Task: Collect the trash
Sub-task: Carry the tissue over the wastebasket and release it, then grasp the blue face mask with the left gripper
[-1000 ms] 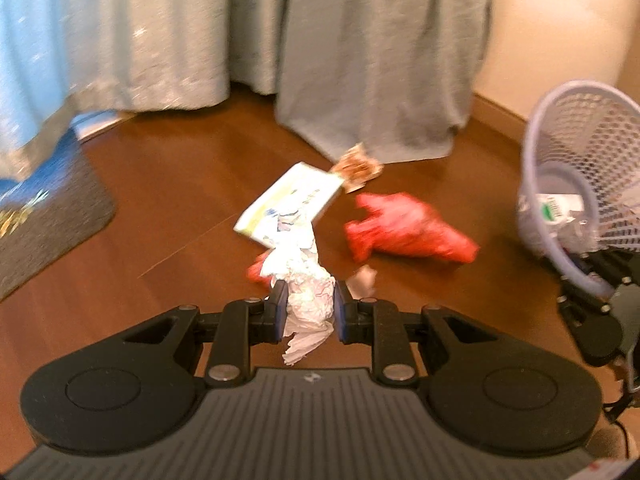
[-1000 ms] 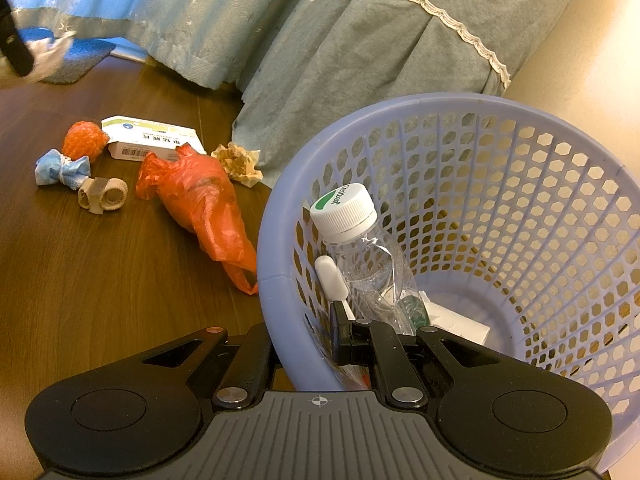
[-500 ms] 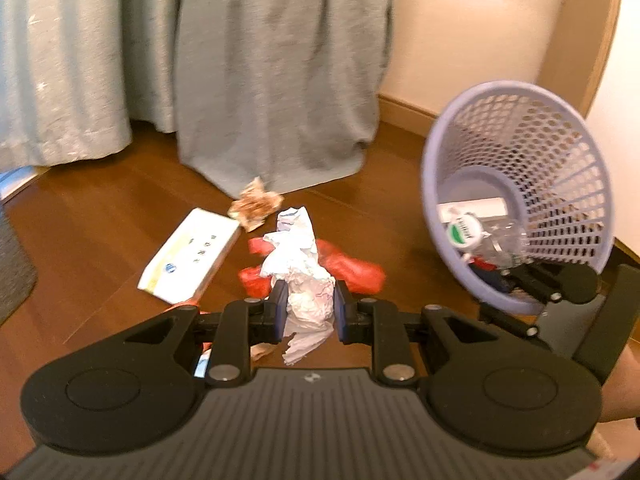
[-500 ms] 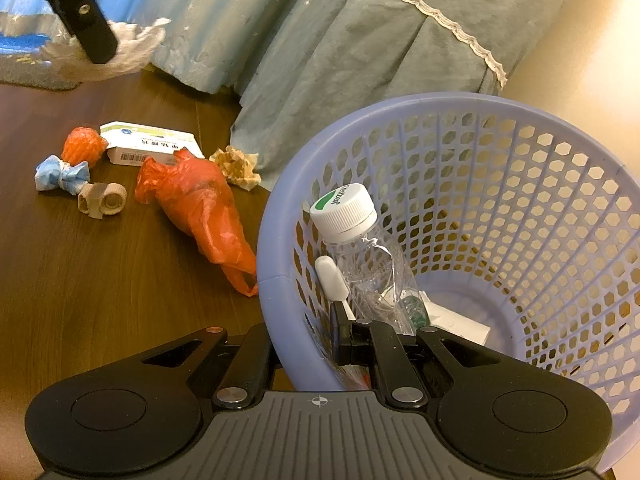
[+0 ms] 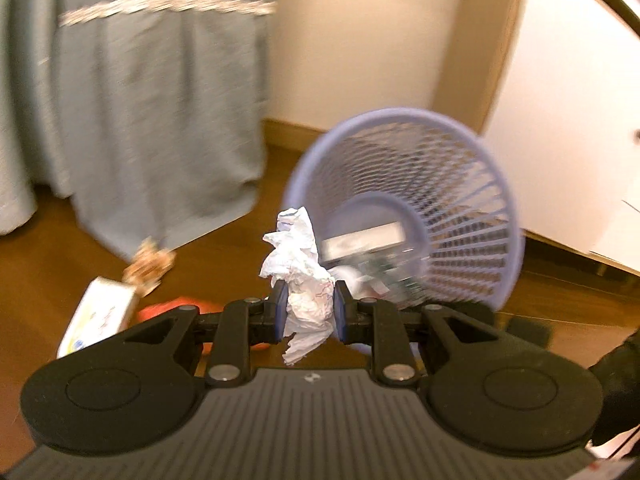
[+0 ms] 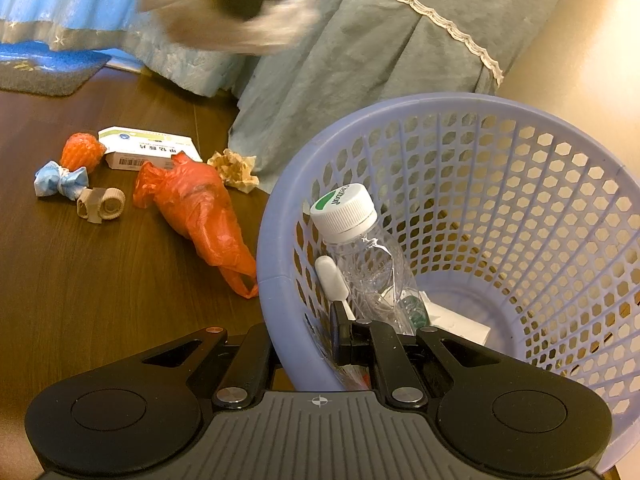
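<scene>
Warm indoor light, left view motion-blurred, fisheye-bent edges

Crumpled paper wad: white, faint red and blue print. Basket: lavender plastic, hexagon mesh. Bottle: clear, white cap with green patch. Plastic bag: orange-red. Carton: white, green stripe, black barcode. Bow-shaped wrapper: light blue. Netted ball: orange. Tape roll: beige. Paper scrap: tan, patterned. Curtain: grey-green, cream lace trim. Floor: dark brown wood grain. Mat: grey, blue edge.
</scene>
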A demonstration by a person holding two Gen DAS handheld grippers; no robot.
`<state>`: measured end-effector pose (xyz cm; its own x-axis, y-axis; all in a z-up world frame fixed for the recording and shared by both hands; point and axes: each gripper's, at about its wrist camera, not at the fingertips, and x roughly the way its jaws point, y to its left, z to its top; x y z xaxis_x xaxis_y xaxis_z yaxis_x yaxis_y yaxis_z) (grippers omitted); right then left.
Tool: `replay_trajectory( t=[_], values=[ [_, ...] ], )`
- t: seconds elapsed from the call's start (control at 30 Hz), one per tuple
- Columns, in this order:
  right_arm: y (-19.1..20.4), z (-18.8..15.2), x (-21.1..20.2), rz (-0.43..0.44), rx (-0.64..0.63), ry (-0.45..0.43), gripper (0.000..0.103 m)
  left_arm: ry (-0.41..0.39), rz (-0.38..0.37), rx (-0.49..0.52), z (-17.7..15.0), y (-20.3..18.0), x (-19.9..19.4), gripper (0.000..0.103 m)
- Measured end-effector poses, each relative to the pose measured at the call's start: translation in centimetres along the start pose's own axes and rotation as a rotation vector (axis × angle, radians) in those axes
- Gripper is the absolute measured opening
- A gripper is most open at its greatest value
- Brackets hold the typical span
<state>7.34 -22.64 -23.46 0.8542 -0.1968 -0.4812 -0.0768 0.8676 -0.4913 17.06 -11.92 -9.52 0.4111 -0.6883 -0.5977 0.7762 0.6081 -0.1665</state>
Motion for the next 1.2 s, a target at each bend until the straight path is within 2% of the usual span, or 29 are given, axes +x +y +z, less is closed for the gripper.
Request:
replay_trajectory(
  t=[0.13, 0.2, 0.23, 0.27, 0.37, 0.47, 0.53, 0.93, 1.07, 1.2],
  values=[
    [-0.3, 0.0, -0.1, 0.002, 0.01, -0.004, 0.006, -0.011, -0.076, 0.067, 2.2, -2.8, 1.9, 0.02],
    [-0.4, 0.0, -0.1, 0.002, 0.019, -0.006, 0.006, -0.034, -0.108, 0.088, 3.6, -4.3, 3.3, 0.024],
    [-0.4, 0.0, -0.1, 0.002, 0.022, -0.007, 0.006, -0.051, -0.118, 0.094, 4.2, -4.8, 3.9, 0.035],
    [-0.4, 0.0, -0.1, 0.001, 0.025, -0.009, 0.006, -0.063, -0.127, 0.094, 4.9, -5.3, 4.5, 0.05],
    [-0.5, 0.0, 0.0, 0.001, 0.03, -0.01, 0.006, -0.091, -0.128, 0.083, 5.8, -5.1, 4.9, 0.053],
    [-0.7, 0.0, 0.0, 0.001, 0.038, -0.012, 0.006, -0.102, -0.066, 0.061, 5.2, -3.2, 3.9, 0.053],
    [-0.8, 0.1, 0.0, 0.0, 0.047, -0.013, 0.006, -0.091, -0.006, 0.009, 4.2, -1.3, 3.4, 0.053],
    [-0.9, 0.1, 0.0, 0.001, 0.039, -0.01, 0.006, -0.044, 0.41, -0.225, -3.9, 10.9, -3.3, 0.053],
    [-0.8, 0.0, 0.0, 0.001, 0.03, -0.008, 0.006, 0.003, 0.483, -0.271, -7.0, 12.9, -4.0, 0.053],
    [-0.8, 0.0, 0.0, 0.001, 0.03, -0.007, 0.006, 0.06, 0.466, -0.247, -9.5, 12.9, -2.8, 0.053]
  ],
)
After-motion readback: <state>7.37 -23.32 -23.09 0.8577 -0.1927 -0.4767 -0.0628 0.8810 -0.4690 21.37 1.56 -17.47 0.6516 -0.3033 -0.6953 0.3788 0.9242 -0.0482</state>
